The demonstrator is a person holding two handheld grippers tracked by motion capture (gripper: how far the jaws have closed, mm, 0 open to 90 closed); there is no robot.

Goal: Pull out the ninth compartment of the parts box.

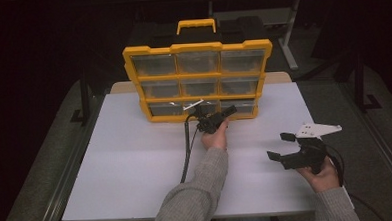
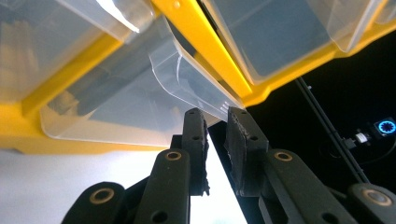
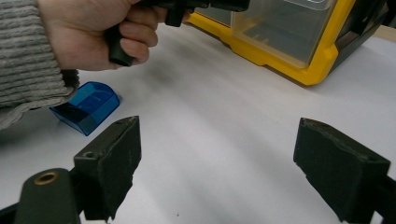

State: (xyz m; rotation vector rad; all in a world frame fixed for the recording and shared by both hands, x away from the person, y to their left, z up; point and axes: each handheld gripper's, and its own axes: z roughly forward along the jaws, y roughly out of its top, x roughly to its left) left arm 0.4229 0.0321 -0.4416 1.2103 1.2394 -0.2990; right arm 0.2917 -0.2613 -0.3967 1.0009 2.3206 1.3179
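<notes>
Nearest the high camera, the right gripper (image 1: 280,146) hovers over the white table (image 1: 136,163) with its jaws spread wide and nothing between them. Farther off, the left gripper (image 2: 215,116) has its jaws closed on the lip of a clear drawer (image 2: 140,88) in the bottom row of the yellow organizer (image 1: 197,80). Beside the left hand (image 3: 98,32), a small blue bin (image 3: 86,107) lies on the table.

A white table (image 1: 136,158) is seen beneath the grippers; beyond them, a dark room with metal desk legs (image 1: 287,41) is shown.
</notes>
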